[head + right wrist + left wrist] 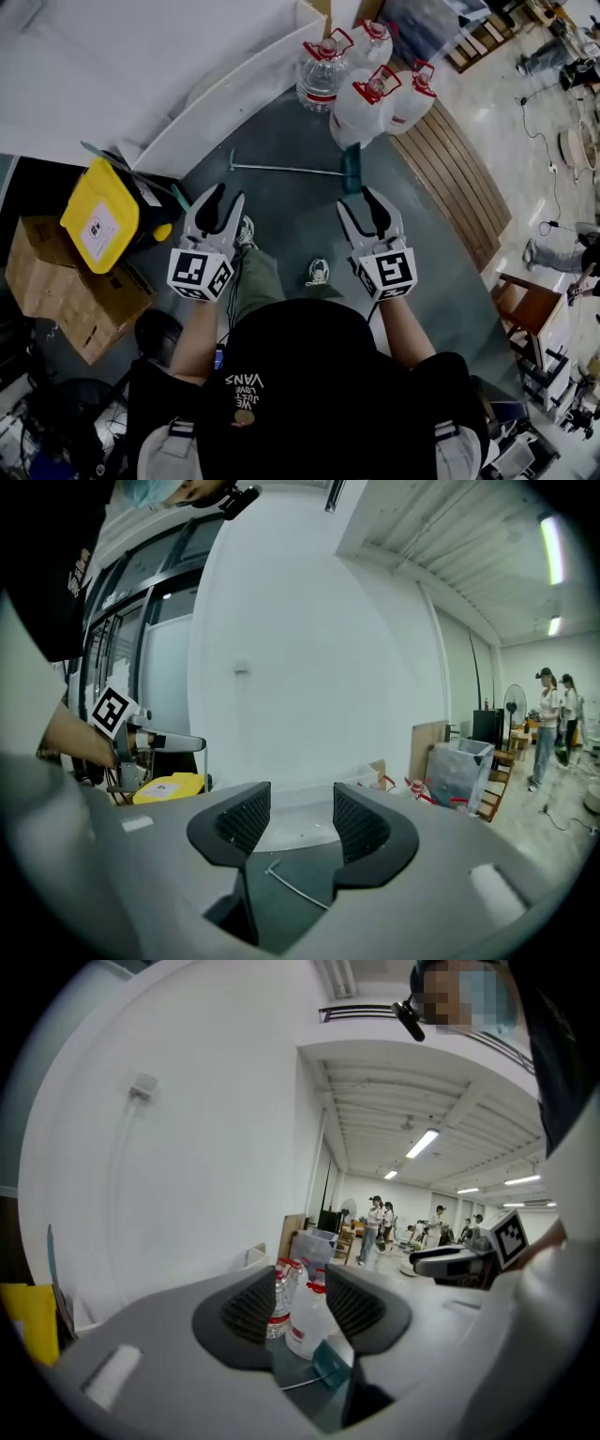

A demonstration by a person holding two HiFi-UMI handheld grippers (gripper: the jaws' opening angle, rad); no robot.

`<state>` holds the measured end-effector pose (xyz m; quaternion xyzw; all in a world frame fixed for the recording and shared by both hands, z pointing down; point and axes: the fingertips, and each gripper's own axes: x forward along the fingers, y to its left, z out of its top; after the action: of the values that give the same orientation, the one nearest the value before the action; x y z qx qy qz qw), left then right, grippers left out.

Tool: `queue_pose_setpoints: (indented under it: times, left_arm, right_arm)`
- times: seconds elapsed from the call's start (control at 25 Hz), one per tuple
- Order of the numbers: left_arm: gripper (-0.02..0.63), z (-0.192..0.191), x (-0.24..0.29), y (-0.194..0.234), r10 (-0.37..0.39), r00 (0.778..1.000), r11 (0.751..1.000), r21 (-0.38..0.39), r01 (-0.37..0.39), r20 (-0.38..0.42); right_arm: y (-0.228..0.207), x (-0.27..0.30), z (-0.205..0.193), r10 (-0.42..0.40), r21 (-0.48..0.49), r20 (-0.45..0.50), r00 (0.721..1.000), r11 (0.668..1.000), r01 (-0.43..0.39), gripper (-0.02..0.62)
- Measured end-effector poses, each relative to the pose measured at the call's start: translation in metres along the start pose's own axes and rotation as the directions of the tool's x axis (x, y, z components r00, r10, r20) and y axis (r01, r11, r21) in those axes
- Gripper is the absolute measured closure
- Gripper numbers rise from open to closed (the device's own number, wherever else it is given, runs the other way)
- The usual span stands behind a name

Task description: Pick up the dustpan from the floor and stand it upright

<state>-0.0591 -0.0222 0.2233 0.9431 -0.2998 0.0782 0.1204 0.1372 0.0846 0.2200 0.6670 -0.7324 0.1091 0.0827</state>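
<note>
Bare floor (pixel 281 211) lies open on the near side of the dustpan (pixel 349 173) and along its handle (pixel 281 170); jugs (pixel 367 94) crowd just beside the pan end; a white curved wall (pixel 234 98) runs near behind the handle; a yellow bin (pixel 98 223) and box (pixel 66 281) close the left; wooden slats (pixel 459 178) edge the right.

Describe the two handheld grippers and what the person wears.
The left gripper and right gripper have light grey bodies, black ribbed pads and a white cube with black square markers. The person wears a black short-sleeved T-shirt with white print.
</note>
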Motion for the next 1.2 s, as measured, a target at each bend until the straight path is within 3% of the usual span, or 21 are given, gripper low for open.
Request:
queue_pose_setpoints:
  times: [0.36,0.72,0.88,1.2]
  left_arm:
    - [0.433,-0.044,0.069,0.093,-0.059,0.991,0.998,-0.027,0.056,-0.116]
    - [0.433,-0.152,0.142,0.142,-0.100,0.973,0.992,-0.096,0.081,-0.210]
    - [0.433,-0.203,0.169,0.143,-0.097,0.964,0.991,-0.112,0.071,-0.249]
    - [0.433,-0.344,0.202,0.174,-0.088,0.943,0.989,-0.142,0.044,-0.320]
  right_arm:
    - [-0.003,0.099,-0.044,-0.067,0.023,-0.087,0.994,0.997,0.069,0.410]
    - [-0.031,0.190,-0.169,-0.019,0.014,-0.281,0.959,1.000,0.024,0.411]
    - [-0.045,0.211,-0.239,0.041,-0.010,-0.376,0.926,0.999,-0.049,0.411]
    - [-0.050,0.265,-0.408,0.103,-0.083,-0.575,0.812,0.980,-0.183,0.413]
